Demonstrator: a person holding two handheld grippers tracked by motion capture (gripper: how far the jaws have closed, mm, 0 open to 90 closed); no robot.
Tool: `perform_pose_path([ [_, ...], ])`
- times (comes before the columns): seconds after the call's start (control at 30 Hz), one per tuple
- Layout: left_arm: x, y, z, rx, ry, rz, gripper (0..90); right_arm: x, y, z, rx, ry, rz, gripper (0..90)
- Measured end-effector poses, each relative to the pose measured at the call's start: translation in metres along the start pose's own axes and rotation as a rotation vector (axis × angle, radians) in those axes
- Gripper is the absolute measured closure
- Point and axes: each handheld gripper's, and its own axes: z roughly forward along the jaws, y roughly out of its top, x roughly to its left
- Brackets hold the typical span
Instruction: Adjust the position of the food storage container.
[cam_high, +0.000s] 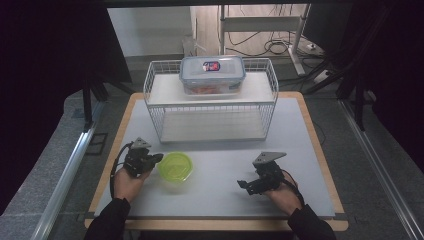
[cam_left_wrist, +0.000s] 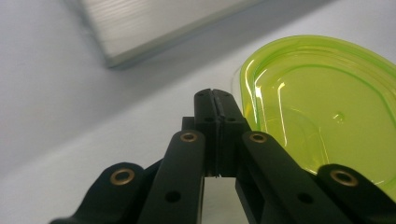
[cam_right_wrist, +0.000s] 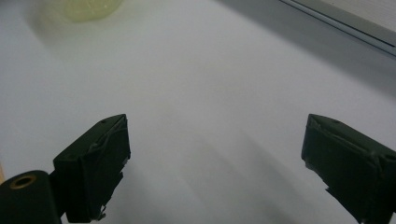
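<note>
A clear lidded box (cam_high: 212, 74) with something reddish inside sits on the top shelf of a white wire rack (cam_high: 212, 100), well beyond both grippers, while a translucent lime-green bowl (cam_high: 175, 166), shallow, round and empty, stands on the grey table (cam_high: 220, 195) just beside the tip of the left gripper (cam_high: 156, 158). In the left gripper view that gripper's jaws are pressed flat together on nothing, the bowl (cam_left_wrist: 322, 112) glossy at their right. The right gripper (cam_high: 243, 184), well apart from the bowl, holds its jaws wide over bare table.
</note>
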Motion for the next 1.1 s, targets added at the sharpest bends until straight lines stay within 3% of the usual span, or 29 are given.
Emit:
perform_pose_path([
  [0.13,-0.007,0.001,0.002,0.004,-0.015,0.015,89.6,0.000,0.000,0.000,0.000,-0.001,0.000,7.7],
  [0.37,-0.004,-0.003,-0.002,0.000,-0.041,-0.013,89.6,0.000,0.000,-0.001,-0.021,-0.006,0.026,7.6],
  [0.83,-0.014,-0.019,-0.013,0.008,-0.088,-0.058,89.5,0.000,0.000,0.001,-0.029,-0.006,0.048,2.4],
  [0.93,-0.021,-0.023,-0.011,0.037,-0.119,-0.050,89.5,0.000,0.000,0.001,-0.028,-0.003,0.055,2.6],
  [1.1,-0.033,-0.024,-0.006,0.067,-0.132,-0.011,89.3,-0.001,0.001,0.000,-0.025,-0.014,0.073,6.1],
])
